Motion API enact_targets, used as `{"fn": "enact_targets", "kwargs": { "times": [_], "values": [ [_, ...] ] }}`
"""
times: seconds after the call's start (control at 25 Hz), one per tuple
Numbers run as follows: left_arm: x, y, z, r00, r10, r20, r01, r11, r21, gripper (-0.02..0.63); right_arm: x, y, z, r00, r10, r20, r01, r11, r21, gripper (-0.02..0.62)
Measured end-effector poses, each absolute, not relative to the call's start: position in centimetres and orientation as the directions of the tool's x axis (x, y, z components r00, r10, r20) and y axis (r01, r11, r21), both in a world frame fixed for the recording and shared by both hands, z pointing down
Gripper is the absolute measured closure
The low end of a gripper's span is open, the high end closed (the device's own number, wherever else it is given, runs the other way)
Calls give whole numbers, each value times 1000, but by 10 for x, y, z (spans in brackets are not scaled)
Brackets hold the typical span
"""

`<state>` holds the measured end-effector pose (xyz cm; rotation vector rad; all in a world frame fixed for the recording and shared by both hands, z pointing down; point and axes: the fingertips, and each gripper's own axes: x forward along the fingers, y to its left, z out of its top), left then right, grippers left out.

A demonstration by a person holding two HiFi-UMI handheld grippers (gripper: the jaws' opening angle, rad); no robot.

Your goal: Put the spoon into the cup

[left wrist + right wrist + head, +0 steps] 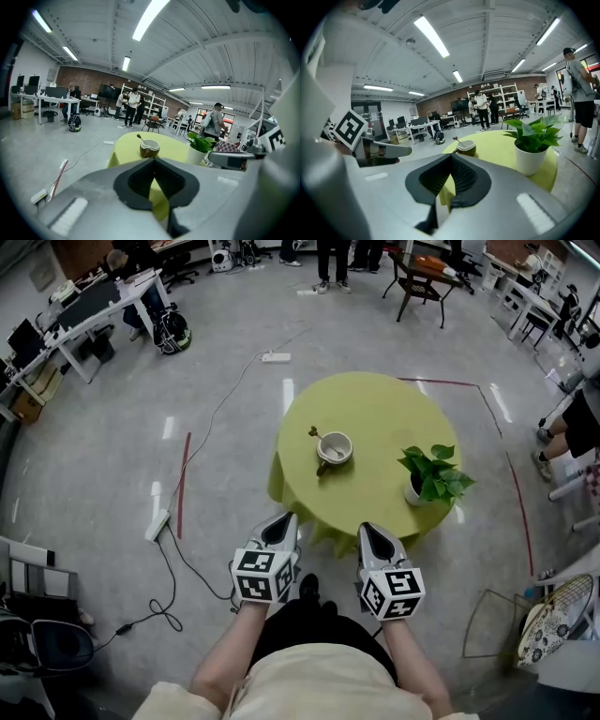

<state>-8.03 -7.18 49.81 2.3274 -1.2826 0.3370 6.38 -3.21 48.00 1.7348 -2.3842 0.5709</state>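
Grippers first: the left gripper (pixel 284 517) and the right gripper (pixel 367 528) hung side by side just short of the table (pixel 375 409). Each had its jaws pressed together with nothing between them. Beyond, near the table's middle, sat the cup (pixel 335 447). The spoon (pixel 317 436) leaned in it, handle up and left, its bowl seemingly inside. Farther right stood a potted plant (pixel 434 476).

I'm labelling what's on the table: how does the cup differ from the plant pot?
The cup is dark outside and white inside; the plant pot is all white. The cup holds a spoon; the plant pot holds a leafy green plant. The cup sits near the middle of the table; the plant pot stands by its edge. Both stand upright on it.
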Motion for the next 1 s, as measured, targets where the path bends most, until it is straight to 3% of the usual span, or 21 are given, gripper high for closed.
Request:
{"fn": "enact_targets", "kwargs": {
  "times": [1.0],
  "values": [
    [-75, 32, 481, 516, -758, 399, -857, -461, 232, 604, 73, 58, 471, -345, -895, 282, -930, 286, -230, 596]
  ]
}}
